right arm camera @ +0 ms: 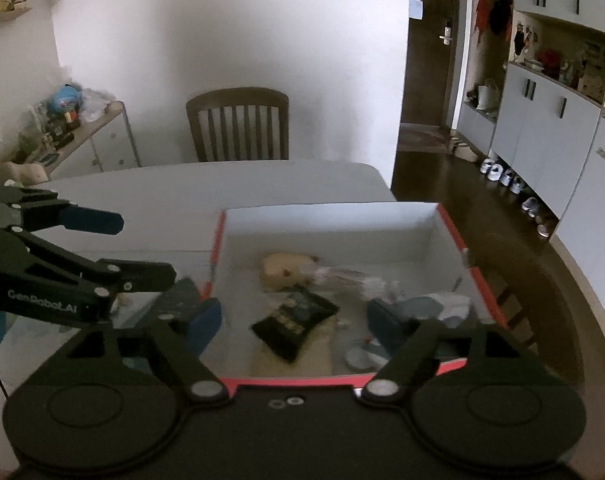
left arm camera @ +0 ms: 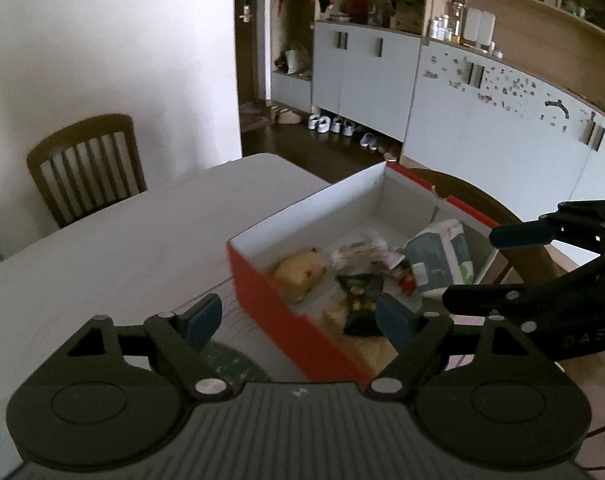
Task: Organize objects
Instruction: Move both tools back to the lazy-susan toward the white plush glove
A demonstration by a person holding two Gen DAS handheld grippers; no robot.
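A red box with a white inside stands on the white table. It holds a yellowish bun, a black snack packet, a clear wrapped sweet pack and a grey-white pouch. My left gripper is open and empty, straddling the box's near left wall. My right gripper is open and empty above the box's near end; it also shows in the left wrist view.
The white table stretches left of the box. A wooden chair stands at its far side, another chair behind the box. A dark flat packet lies left of the box. Cabinets line the right.
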